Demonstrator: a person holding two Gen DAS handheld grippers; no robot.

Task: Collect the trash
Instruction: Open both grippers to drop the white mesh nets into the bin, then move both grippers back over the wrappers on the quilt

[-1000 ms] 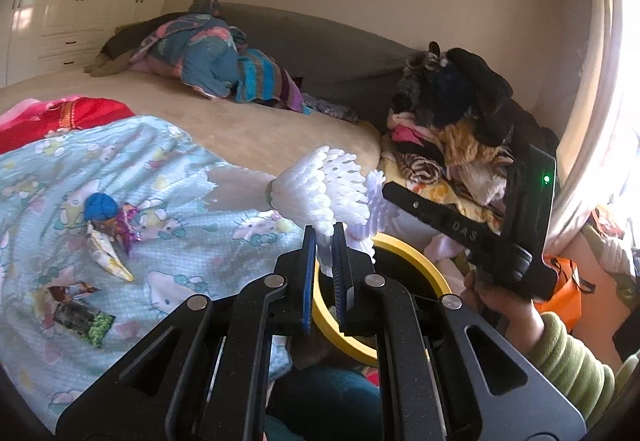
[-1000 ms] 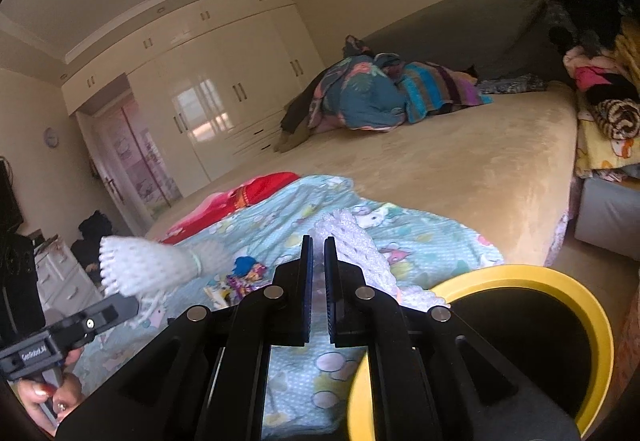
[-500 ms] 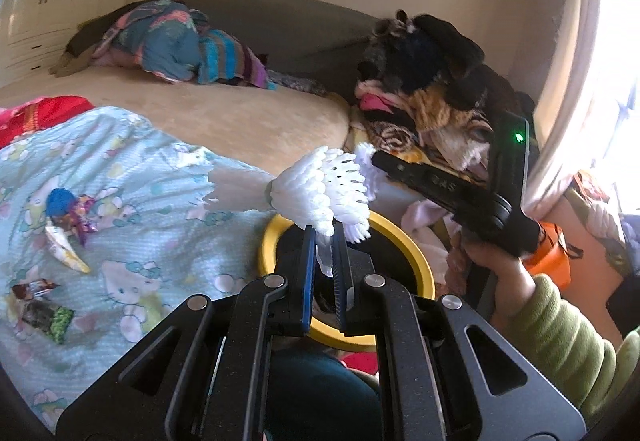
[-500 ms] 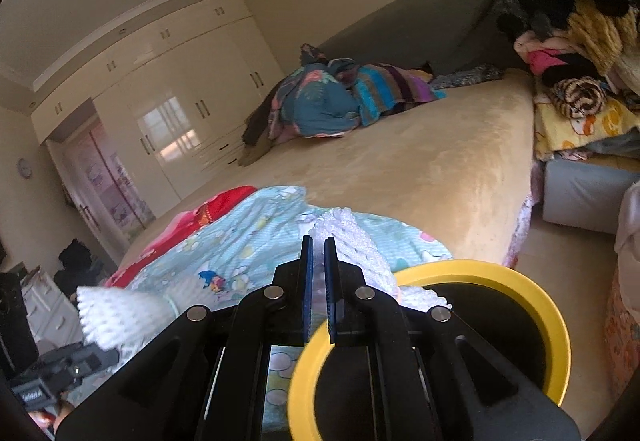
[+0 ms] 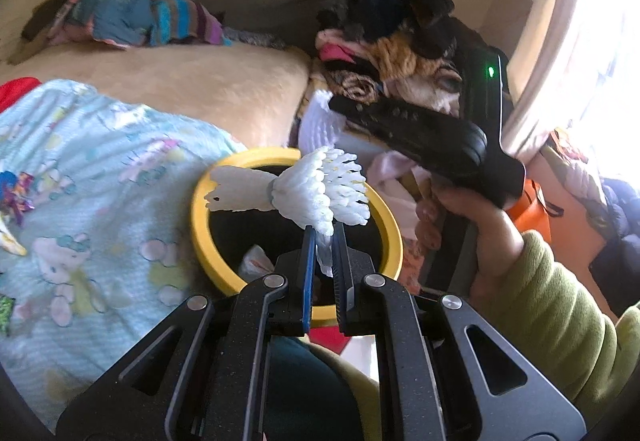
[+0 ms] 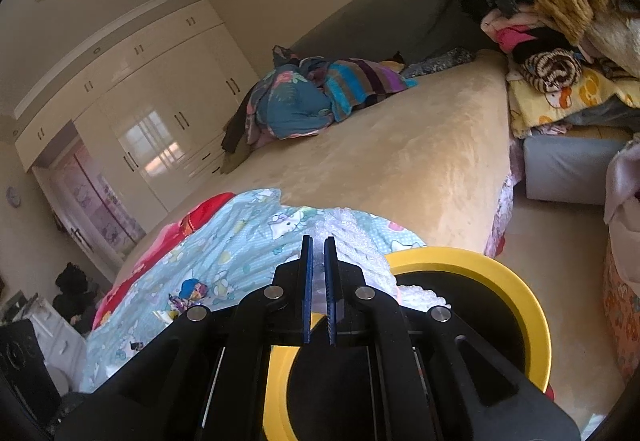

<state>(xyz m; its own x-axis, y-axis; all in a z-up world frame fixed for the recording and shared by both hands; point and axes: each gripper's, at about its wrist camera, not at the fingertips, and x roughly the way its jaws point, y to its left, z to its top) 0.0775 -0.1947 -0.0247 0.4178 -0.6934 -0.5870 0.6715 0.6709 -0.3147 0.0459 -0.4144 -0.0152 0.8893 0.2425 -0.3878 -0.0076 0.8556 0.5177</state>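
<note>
My left gripper (image 5: 324,231) is shut on a white foam net (image 5: 320,193), which hangs right above the mouth of a black bin with a yellow rim (image 5: 200,225). A crumpled white scrap (image 5: 256,261) lies inside the bin. My right gripper (image 6: 319,239) is shut on a second white foam net (image 6: 360,253), beside the far left of the bin's rim (image 6: 520,293). In the left wrist view that right gripper (image 5: 334,103) shows above the bin's far side, with its net (image 5: 316,125) hanging from it. Loose wrappers (image 5: 12,197) lie on the blue blanket (image 5: 100,169).
A person's hand (image 5: 480,217) in a green sleeve (image 5: 560,313) holds the right gripper. The bed (image 6: 400,153) has a heap of bedding (image 6: 320,97) at its far end. A pile of clothes (image 5: 400,25) stands right of the bin. Wardrobes (image 6: 160,113) line the far wall.
Both grippers have swung right and down, each still carrying its net. The bin has come fully into view, and the left net now hangs over its mouth.
</note>
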